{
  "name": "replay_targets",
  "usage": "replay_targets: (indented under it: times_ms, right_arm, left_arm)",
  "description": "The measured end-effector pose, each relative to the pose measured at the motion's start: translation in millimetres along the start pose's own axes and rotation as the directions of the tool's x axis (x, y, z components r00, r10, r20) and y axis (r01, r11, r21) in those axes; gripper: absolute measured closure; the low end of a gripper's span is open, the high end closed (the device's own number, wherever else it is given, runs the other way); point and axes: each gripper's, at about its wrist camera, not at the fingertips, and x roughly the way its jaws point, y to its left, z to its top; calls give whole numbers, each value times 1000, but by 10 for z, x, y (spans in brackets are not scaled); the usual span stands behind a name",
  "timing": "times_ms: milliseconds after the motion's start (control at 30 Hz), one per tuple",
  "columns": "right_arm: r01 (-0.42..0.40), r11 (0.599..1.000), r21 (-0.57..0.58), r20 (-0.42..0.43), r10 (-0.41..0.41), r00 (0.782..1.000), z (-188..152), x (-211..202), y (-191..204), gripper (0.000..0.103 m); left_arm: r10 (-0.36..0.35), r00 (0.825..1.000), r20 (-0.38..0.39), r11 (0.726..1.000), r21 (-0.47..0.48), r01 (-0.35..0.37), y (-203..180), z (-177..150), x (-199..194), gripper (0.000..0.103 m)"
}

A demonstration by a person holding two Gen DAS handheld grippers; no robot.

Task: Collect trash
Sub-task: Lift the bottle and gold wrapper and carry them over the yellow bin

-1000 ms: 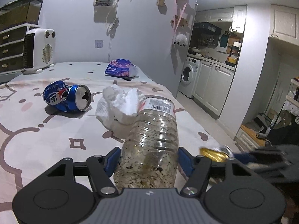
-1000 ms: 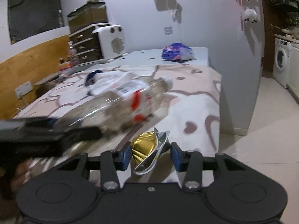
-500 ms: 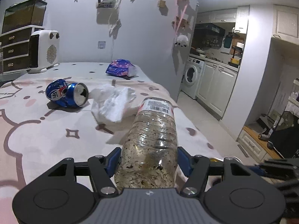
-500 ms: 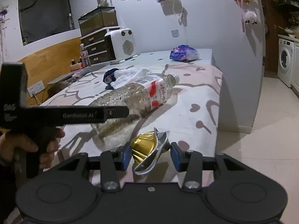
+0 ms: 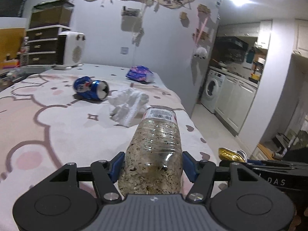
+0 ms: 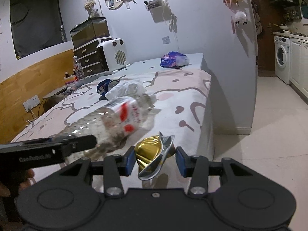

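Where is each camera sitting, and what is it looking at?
Left wrist: on the left tool, facing along the bed to the kitchen; its fingers hold a dirty bottle.
Right wrist: on the right tool, facing the bed and wall; it holds a crushed gold can; a hand shows at left.
Shared: bottle, gold can, blue can, white tissue, heater.

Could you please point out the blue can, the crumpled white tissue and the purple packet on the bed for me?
blue can (image 5: 90, 89), left wrist view, on its dented side wall.
crumpled white tissue (image 5: 127, 104), left wrist view, on the middle of the wad.
purple packet (image 6: 170, 60), right wrist view, on its printed front.
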Motion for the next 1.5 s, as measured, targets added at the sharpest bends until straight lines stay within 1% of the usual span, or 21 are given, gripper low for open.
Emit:
replay_targets:
  times_ms: [100,267,367,567,867,1000,1167,1500]
  right_arm:
    - [-5,1000,4,14,5,1000,-11,-98,-21,58]
    - [-18,1000,1,50,18,999,11,-300,-44,58]
    - [-25,1000,-3,62,25,998,3,-401,-45,58]
    - [-40,999,-5,82,41,996,-37,-568,-42,58]
    - [-29,1000,-4,125,29,992,-34,-823,-138,58]
    - [-6,1000,3,142,6,990,-42,-954,-262,58]
    - [37,999,19,157,-39,987,-70,-1137,-513,58]
    - [147,987,72,172,-157,972,-157,-1484,-1196,58]
  left_arm:
    - [24,1000,13,999,-23,-24,-35,-39,-152,41]
    - [52,998,32,998,-32,-51,-141,-90,-355,41]
    - [66,996,57,998,-24,-65,-235,-99,-472,41]
    - [65,993,98,998,-15,-64,-373,-91,-659,41]
    - [55,992,117,998,19,-58,-613,-48,-769,41]
    - [34,993,115,999,38,-38,-814,-55,-756,41]
    - [1,995,104,998,67,-8,-1118,-85,-680,41]
    - [-69,996,60,990,126,61,-1818,-195,-413,41]
